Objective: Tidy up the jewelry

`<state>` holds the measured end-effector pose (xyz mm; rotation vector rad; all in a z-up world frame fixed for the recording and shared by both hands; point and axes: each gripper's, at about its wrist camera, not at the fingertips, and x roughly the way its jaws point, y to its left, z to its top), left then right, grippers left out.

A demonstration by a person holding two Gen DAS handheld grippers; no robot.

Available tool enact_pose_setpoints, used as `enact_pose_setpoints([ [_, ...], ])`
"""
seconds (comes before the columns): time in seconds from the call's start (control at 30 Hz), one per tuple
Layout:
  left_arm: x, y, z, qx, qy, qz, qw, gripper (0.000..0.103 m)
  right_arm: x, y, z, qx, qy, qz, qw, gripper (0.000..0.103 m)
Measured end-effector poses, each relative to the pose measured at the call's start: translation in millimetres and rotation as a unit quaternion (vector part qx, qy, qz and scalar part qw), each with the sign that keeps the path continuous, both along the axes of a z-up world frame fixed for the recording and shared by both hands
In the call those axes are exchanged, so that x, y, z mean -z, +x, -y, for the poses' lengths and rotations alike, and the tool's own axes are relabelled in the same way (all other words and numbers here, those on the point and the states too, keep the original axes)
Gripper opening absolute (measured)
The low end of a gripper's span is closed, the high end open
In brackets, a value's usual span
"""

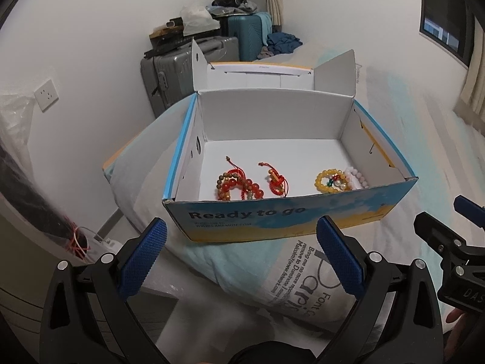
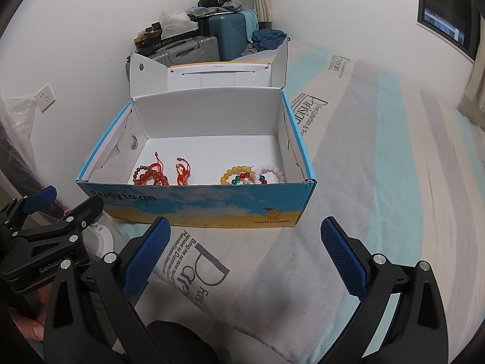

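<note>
- The box's near wall cuts off the lower edges of the bracelets; the tangle beside the yellow one is hard to sort out.
- Your left gripper hovers short of the box, fingers spread wide, holding nothing.
- Your right gripper sits level with it, equally wide and empty.
- All the jewelry lies inside the box, beyond both sets of fingertips.

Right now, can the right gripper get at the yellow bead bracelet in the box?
Probably yes: the right gripper is open, the box is open-topped, but its front wall means reaching down over it to the yellow bead bracelet.
</note>
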<state>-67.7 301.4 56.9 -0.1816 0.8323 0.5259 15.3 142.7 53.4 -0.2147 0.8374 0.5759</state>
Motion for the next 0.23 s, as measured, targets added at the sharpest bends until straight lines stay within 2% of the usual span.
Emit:
enact_pose_setpoints([
  [0.23, -2.5, 0.6, 0.2, 0.002, -0.005, 0.000, 1.0000, 0.097, -0.1, -0.5, 0.0, 0.001, 0.001, 0.000, 1.000, 0.096],
])
